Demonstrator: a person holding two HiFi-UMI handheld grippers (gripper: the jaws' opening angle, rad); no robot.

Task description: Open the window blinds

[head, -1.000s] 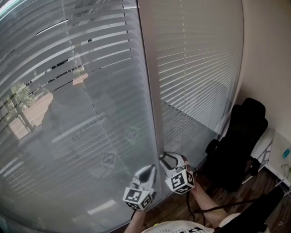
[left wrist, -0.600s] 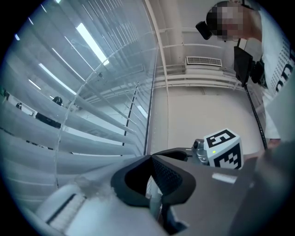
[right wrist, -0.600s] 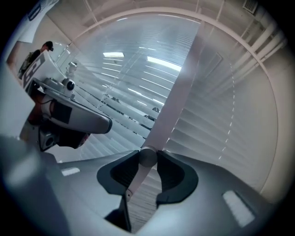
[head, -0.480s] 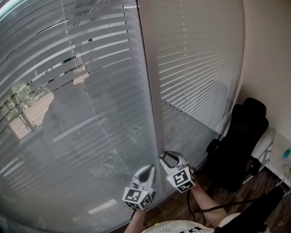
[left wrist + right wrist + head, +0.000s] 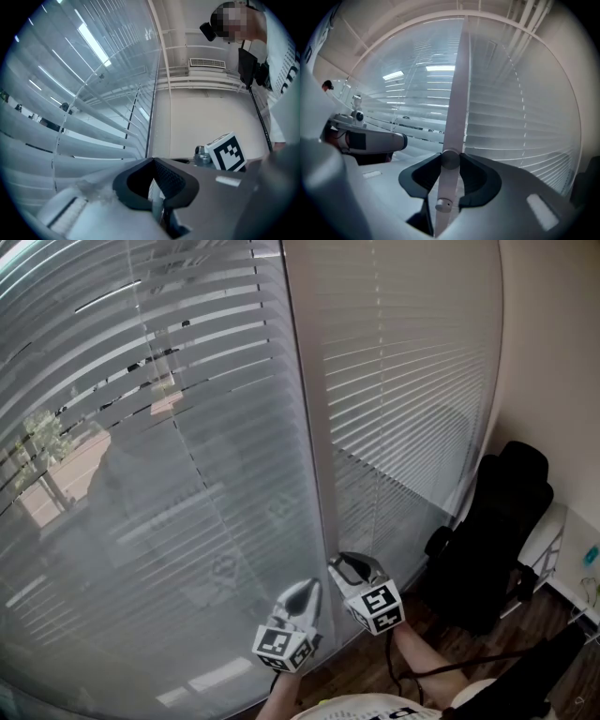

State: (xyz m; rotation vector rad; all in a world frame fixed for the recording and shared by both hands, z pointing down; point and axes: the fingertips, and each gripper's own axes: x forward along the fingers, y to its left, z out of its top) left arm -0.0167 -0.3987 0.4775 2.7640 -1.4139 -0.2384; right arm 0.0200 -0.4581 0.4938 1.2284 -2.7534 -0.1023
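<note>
White wand [image 5: 457,93] clamped by right hand-held gripper [image 5: 450,161].

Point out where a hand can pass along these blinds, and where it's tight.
Free: before the left blind higher up, and before the right blind between post and wall. Tight: low at the post, where left gripper and right gripper, shut on the knob, sit side by side, and the corner filled by the chair.

White blinds [image 5: 403,381], black chair [image 5: 492,549] (dark brown floor [image 5: 539,620]).
</note>
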